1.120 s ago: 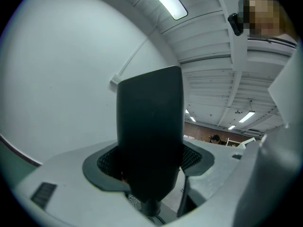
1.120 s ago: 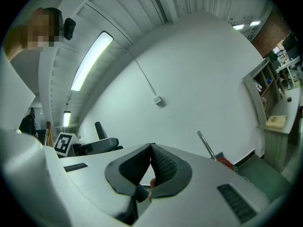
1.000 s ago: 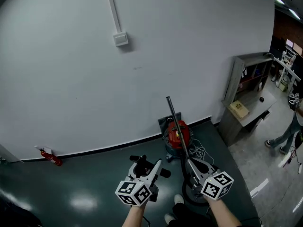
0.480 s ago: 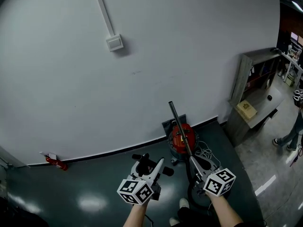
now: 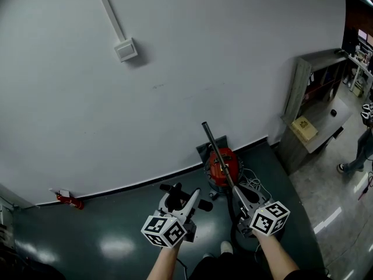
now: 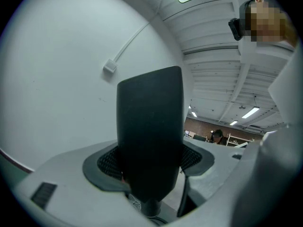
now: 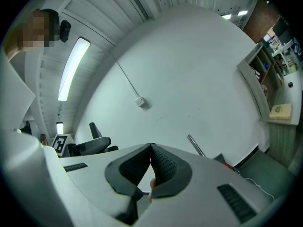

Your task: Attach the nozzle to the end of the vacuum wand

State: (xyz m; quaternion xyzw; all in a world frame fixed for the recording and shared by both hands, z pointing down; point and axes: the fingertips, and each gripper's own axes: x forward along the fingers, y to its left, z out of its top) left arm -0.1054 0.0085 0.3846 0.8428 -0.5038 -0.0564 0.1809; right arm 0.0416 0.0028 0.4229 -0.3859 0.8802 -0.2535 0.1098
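The black nozzle point(image 5: 174, 198) point(image 6: 151, 126) stands upright between the pads of my left gripper point(image 5: 189, 197) point(image 6: 151, 170), which is shut on it. The thin metal vacuum wand point(image 5: 214, 147) point(image 7: 194, 145) rises slanted from the red vacuum cleaner point(image 5: 224, 163) at the foot of the grey wall. My right gripper point(image 5: 238, 196) point(image 7: 151, 161) is level, just in front of the wand's lower end. Its pads meet with nothing between them. Whether it touches the wand, I cannot tell.
A loose white cable point(image 5: 254, 185) lies on the dark floor right of the vacuum. A grey desk-and-shelf unit point(image 5: 308, 95) with a cardboard box point(image 5: 305, 127) stands at the right. A person's legs point(image 5: 362, 147) show beyond it. A small red extinguisher point(image 5: 69, 202) lies at the wall, far left.
The view has swung, so the wall box and conduit have slid left. Both grippers have moved along with it and keep their place before the vacuum. The grips are unchanged.
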